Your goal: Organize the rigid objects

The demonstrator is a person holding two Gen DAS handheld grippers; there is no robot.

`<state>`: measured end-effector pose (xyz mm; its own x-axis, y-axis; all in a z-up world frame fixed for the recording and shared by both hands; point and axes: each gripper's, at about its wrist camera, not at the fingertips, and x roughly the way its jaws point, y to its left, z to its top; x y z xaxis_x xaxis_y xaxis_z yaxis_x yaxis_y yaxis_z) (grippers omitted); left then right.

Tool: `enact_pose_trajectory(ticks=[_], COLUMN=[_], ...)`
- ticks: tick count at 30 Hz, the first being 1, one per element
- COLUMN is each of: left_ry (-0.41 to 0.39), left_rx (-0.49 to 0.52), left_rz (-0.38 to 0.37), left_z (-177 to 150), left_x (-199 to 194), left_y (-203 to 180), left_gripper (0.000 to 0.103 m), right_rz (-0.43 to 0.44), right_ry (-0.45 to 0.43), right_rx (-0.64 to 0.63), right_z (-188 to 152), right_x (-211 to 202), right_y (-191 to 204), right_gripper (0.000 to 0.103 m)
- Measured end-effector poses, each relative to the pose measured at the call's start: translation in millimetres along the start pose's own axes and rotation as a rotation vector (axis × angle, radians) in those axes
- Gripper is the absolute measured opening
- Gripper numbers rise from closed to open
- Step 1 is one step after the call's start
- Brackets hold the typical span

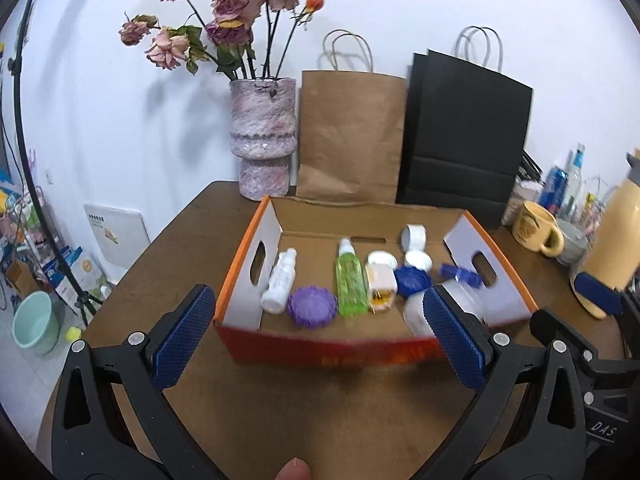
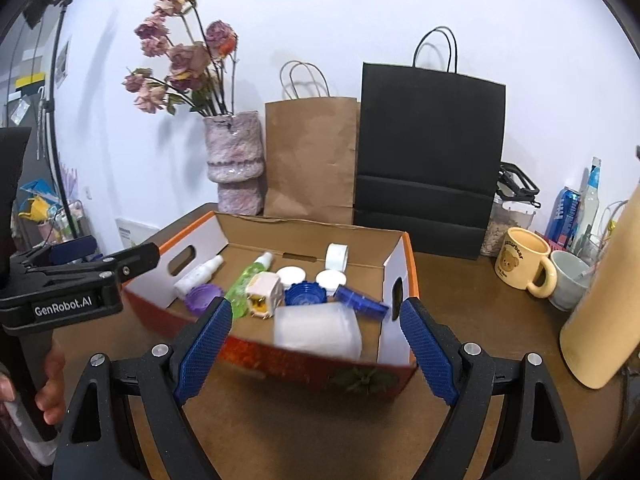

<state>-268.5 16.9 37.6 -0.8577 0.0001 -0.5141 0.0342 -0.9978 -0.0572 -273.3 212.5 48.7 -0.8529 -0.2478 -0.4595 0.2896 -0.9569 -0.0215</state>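
Both tongs, left (image 1: 320, 336) and right (image 2: 316, 344), hang wide open and empty over the desk (image 1: 320, 412), box (image 1: 332, 344) mid-desk holds two bottles, three white caps, one jar.

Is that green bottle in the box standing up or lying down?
Lying down. The green bottle rests flat on the floor of the cardboard box, its white cap pointing toward the back wall.

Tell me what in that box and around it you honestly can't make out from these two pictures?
- Box front wall: print smeared by blur in both views.
- Frosted white jar: partly behind the left claw's finger in the left view.
- Yellow mug: lettering too small to read.
- Tall cream container: top cut off by the right view's edge.
- Black bag and brown bag: contents hidden by their walls.
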Motion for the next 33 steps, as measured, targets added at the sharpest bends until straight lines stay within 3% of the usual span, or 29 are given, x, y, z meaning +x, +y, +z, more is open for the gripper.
enact_pose_trajectory(ticks=[11,25,33], left_ry=[0.003,0.094,0.103], left_rx=[0.041,0.058,0.062], left_rz=[0.006,0.035,0.036], left_z=[-45.0,-102.6,-110.4], left_x=[-66.5,-101.5,-108.2], left_y=[-1.4,8.1,9.0], left_gripper=[0.103,0.103,0.103], right_rz=[-0.006,0.002,0.001], right_ry=[0.031,0.082,0.089], right_rx=[0.022,0.045,0.047], right_z=[-35.9,-80.1,-87.4], right_x=[-61.6,-110.2,-117.8], right_y=[7.8,16.6,20.3], right_gripper=[0.09,0.09,0.09])
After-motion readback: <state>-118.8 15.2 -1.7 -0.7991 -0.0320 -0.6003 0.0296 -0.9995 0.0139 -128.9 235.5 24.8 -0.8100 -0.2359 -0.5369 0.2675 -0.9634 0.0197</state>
